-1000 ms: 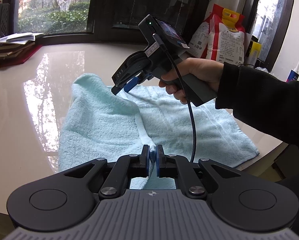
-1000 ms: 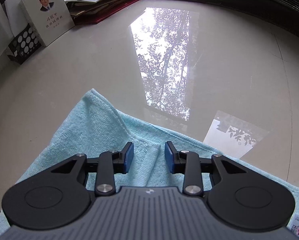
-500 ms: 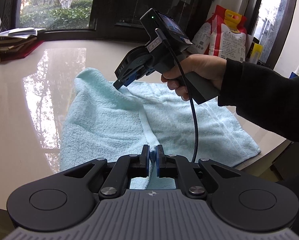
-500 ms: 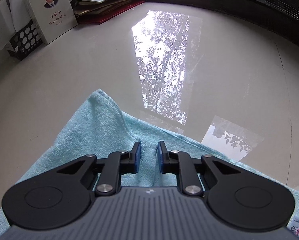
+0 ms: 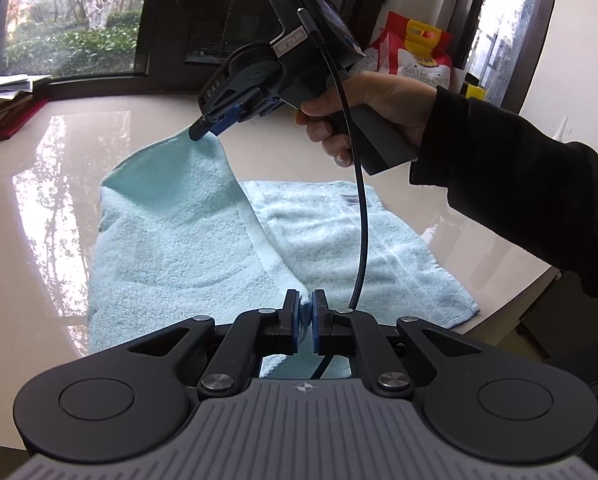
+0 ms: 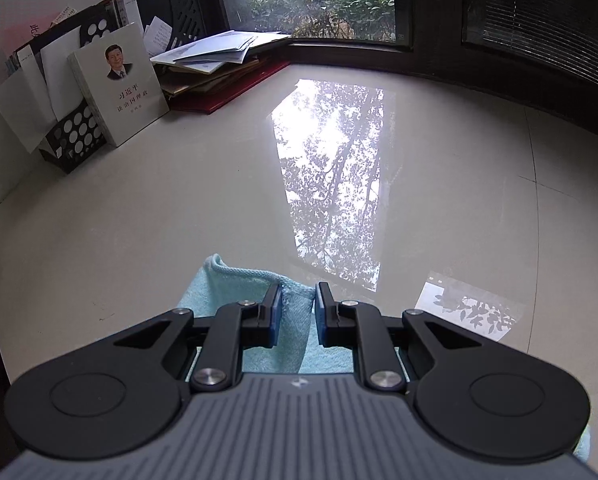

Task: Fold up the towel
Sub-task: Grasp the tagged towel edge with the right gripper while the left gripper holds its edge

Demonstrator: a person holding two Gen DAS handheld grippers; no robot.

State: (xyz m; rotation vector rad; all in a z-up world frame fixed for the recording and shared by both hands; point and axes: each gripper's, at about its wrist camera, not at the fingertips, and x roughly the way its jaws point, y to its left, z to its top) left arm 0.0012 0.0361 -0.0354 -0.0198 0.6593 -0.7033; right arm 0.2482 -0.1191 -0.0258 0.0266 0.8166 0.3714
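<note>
A light blue towel [image 5: 179, 232] lies partly spread on the glossy cream table [image 5: 39, 208]. My left gripper [image 5: 308, 312] is shut on the towel's near edge, with fabric pinched between its blue pads. In the left wrist view my right gripper [image 5: 203, 128], held in a person's hand [image 5: 379, 100], is shut on the far corner. It holds that corner up off the table, so the left part of the towel rises like a tent. In the right wrist view the towel [image 6: 223, 288] hangs bunched between the fingers of the right gripper [image 6: 297, 304].
Books, a black file holder [image 6: 71, 140] and a pile of papers [image 6: 219, 56] stand at the table's far left by the window. A red and white bag [image 5: 411, 56] leans at the back right. The table's edge [image 5: 531, 292] runs close beside the towel's right corner.
The right gripper closed on the towel's far corner and rose, pulling that corner up off the table. The left gripper kept its grip on the near edge.
</note>
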